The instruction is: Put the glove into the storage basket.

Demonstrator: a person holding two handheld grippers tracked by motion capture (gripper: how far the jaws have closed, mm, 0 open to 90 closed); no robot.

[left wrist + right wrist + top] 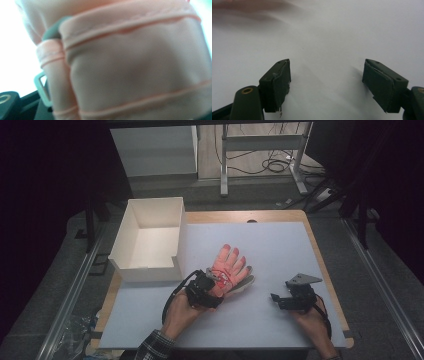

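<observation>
Looking down, we see our left gripper [216, 281] clamped on the cuff of the pink glove [229, 266], which lies mid-table on the white mat [280, 250] beside the white box [150, 240]. Our right gripper [325, 83] rests nearby, jaws apart, holding nothing.

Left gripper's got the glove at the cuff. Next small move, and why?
Probably lift the pink glove a little higher and carry it toward the white box. The left gripper is shut on its cuff, the box stands open just beside it, and the right gripper rests open, apart.
</observation>
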